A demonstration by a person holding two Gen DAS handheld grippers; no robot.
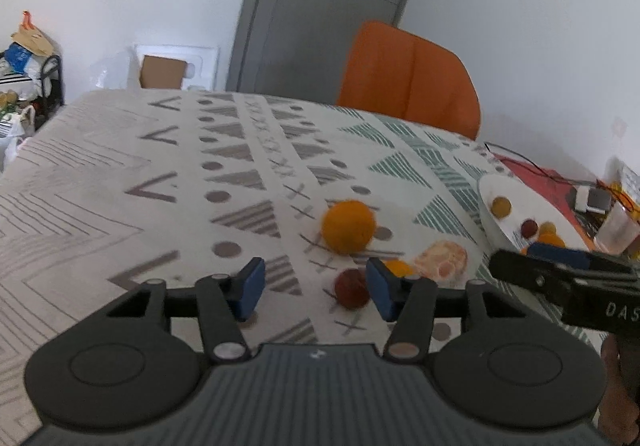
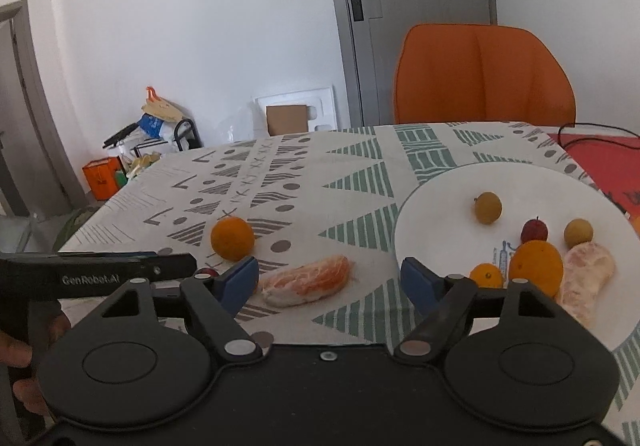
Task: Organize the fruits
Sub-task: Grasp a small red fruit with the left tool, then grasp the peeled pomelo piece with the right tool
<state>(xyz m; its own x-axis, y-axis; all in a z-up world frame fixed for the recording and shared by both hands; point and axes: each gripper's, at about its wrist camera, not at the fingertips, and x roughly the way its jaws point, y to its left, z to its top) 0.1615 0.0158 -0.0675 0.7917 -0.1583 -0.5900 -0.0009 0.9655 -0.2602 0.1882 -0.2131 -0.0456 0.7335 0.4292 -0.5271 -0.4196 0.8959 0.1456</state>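
My left gripper is open and empty, just above the patterned tablecloth. A small dark red fruit lies by its right finger, an orange a little beyond, and a peeled citrus piece to the right. My right gripper is open and empty, with the peeled citrus piece between its fingers, nearer the left one. The orange lies left of it. The white plate at the right holds several fruits: two yellow ones, a red one, an orange, a small orange and a peeled piece.
An orange chair stands behind the table's far edge. A red mat with a black cable lies at the far right. The table's left edge drops to a cluttered floor with bags and boxes. A plastic cup stands beyond the plate.
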